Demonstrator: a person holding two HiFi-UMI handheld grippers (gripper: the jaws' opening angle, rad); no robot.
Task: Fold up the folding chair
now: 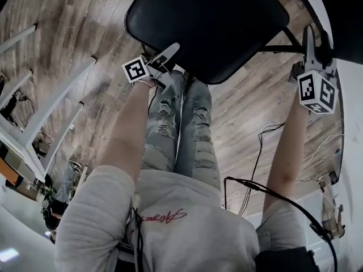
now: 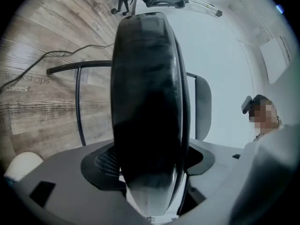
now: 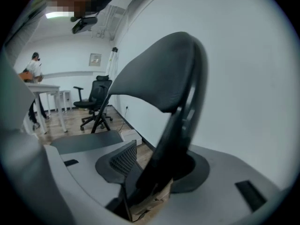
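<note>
The folding chair stands open, and its black padded seat (image 1: 207, 21) fills the top of the head view. My left gripper (image 1: 164, 58) is at the seat's near left edge. In the left gripper view the seat (image 2: 147, 102) runs edge-on between the wide jaws of that gripper (image 2: 150, 172), which is open. My right gripper (image 1: 309, 44) is at the chair's dark back frame (image 1: 283, 49) on the right. There the backrest (image 3: 159, 78) and its frame tube (image 3: 180, 121) pass between the jaws of the right gripper (image 3: 157, 172), which stand wide and open around the tube.
Wood plank floor (image 1: 238, 112) with black cables (image 1: 258, 152) lies under the chair. White table legs (image 1: 51, 112) stand at the left. A black office chair (image 3: 96, 102) and a person (image 3: 33, 64) are far back in the room. A white wall (image 3: 243, 78) is close behind the backrest.
</note>
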